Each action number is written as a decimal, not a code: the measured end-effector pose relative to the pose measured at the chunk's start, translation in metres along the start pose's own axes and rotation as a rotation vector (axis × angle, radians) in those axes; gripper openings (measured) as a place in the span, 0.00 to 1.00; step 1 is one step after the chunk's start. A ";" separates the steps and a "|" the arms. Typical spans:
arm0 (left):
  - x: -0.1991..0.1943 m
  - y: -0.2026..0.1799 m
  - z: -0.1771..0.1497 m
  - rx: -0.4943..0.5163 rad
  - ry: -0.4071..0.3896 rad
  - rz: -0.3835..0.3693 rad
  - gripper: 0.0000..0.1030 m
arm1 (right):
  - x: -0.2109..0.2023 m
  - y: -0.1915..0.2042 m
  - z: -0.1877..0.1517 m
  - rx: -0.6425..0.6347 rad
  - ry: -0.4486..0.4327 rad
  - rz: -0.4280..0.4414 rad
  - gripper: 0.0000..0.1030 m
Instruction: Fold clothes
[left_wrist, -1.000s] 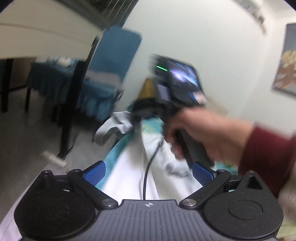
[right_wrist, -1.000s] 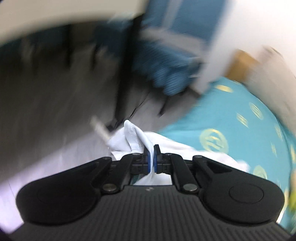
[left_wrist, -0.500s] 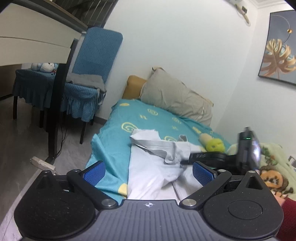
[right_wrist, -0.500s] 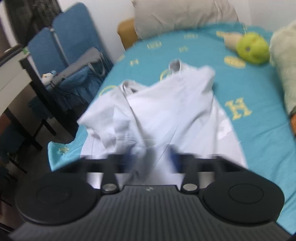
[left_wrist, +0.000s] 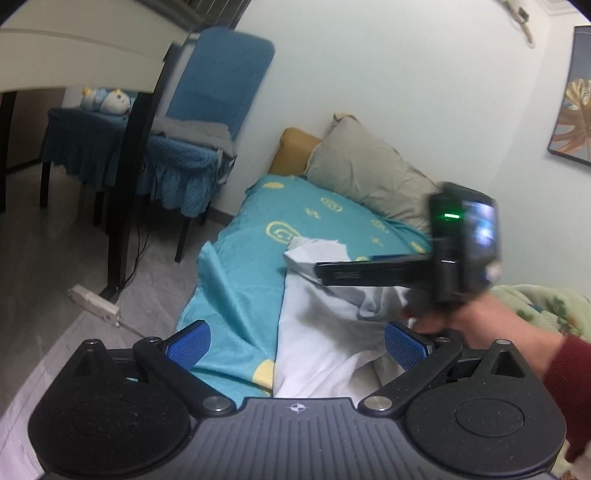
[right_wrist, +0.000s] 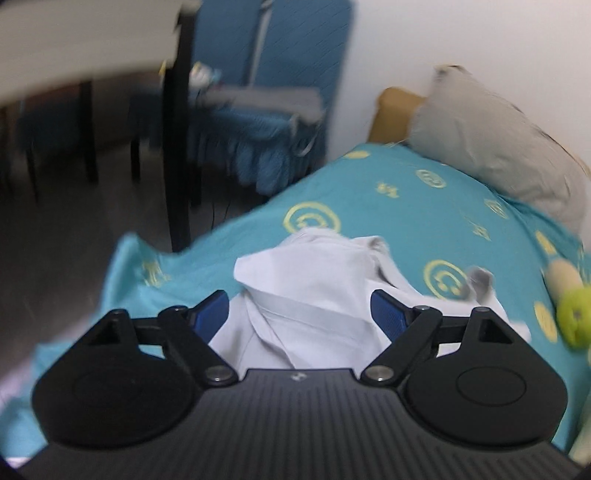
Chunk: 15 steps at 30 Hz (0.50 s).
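White shirt (right_wrist: 314, 291) crumpled on teal bed (right_wrist: 424, 206), long axis running away toward pillow (right_wrist: 491, 147); lying directly ahead of right gripper (right_wrist: 299, 314), nearer, jaws just opened wide, nothing pinched; left gripper (left_wrist: 295, 341) wide, empty.

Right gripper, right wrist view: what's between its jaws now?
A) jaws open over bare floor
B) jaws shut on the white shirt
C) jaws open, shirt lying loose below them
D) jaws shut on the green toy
C: the right gripper has its blue pads spread wide, with the white shirt lying unpinched on the teal sheet.
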<state>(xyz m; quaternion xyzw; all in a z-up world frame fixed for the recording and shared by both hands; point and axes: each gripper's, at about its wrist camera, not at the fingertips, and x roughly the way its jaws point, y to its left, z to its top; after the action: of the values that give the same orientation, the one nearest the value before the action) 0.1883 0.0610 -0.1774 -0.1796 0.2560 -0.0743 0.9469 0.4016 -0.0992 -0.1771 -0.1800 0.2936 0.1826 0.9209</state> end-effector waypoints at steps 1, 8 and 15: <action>0.003 0.000 -0.001 0.000 0.006 0.003 0.99 | 0.010 0.005 0.001 -0.036 0.032 -0.013 0.71; 0.008 -0.002 -0.004 -0.007 0.010 0.000 0.99 | 0.004 -0.018 0.007 0.091 -0.055 -0.077 0.07; 0.004 -0.005 -0.005 -0.003 -0.018 -0.017 0.99 | -0.006 -0.123 -0.030 0.586 -0.095 -0.250 0.07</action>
<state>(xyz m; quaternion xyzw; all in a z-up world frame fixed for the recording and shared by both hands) 0.1891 0.0541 -0.1816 -0.1838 0.2463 -0.0801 0.9482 0.4367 -0.2202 -0.1684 0.0670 0.2659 -0.0159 0.9615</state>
